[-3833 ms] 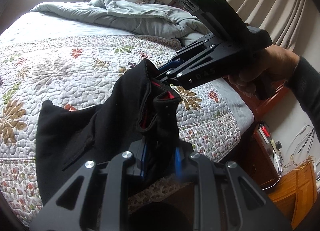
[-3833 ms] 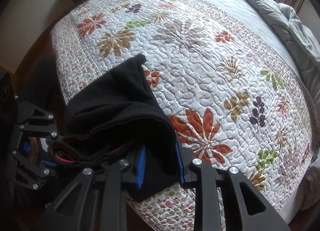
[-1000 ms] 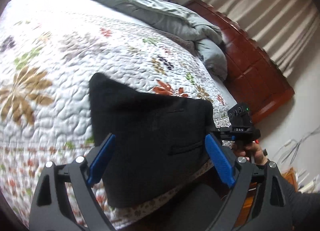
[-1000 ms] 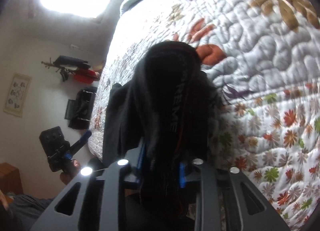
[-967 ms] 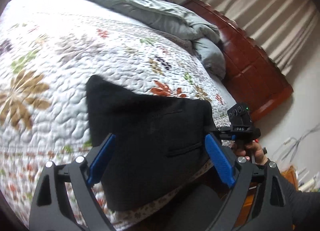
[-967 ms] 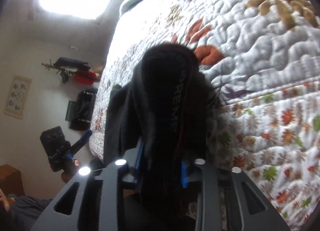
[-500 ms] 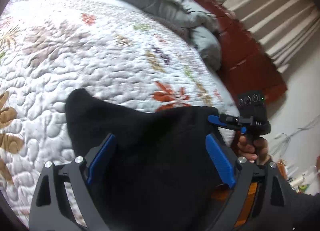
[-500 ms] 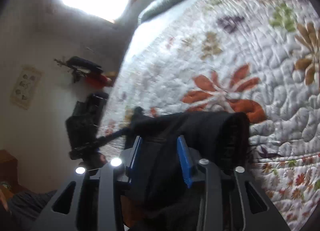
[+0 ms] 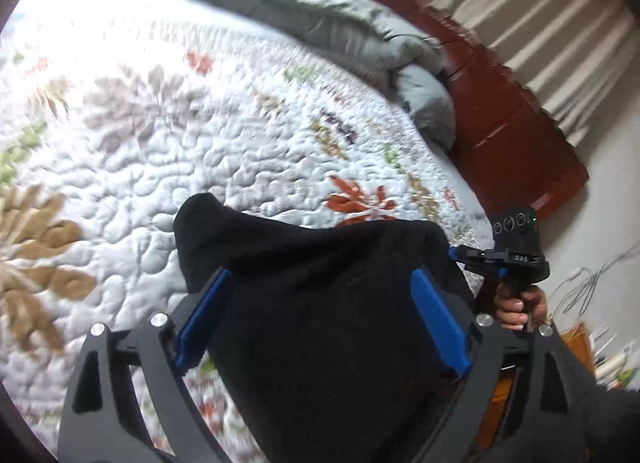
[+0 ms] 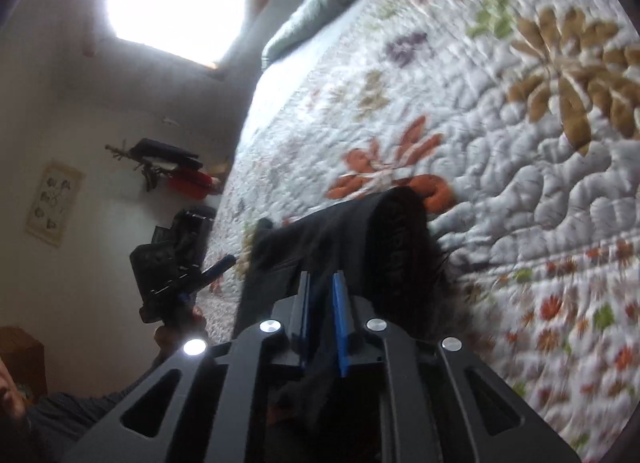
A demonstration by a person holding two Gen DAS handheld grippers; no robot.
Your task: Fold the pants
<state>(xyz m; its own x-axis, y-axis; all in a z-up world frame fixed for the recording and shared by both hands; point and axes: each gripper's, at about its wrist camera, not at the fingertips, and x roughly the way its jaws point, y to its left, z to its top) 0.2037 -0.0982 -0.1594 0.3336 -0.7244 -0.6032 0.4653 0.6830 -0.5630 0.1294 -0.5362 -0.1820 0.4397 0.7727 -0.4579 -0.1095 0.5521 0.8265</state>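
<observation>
pants (image 9: pixel 320 303) now spread flat, left gripper (image 9: pixel 320 327) released wide, right gripper (image 10: pixel 320 303) jaws closing on waistband

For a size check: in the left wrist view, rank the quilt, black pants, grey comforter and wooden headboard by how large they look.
1. Quilt: fills most of the frame.
2. Black pants: close to the camera, so probably enlarged.
3 and 4. Grey comforter and wooden headboard: look alike in area; not ranked.

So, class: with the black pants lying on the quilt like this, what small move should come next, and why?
Probably let the right gripper finish pinching, then lift that edge a little. Its jaws are closing with a fold of the black pants between the blue pads, at the near edge of the quilt. The left gripper stands wide open over the cloth, gripping nothing.
</observation>
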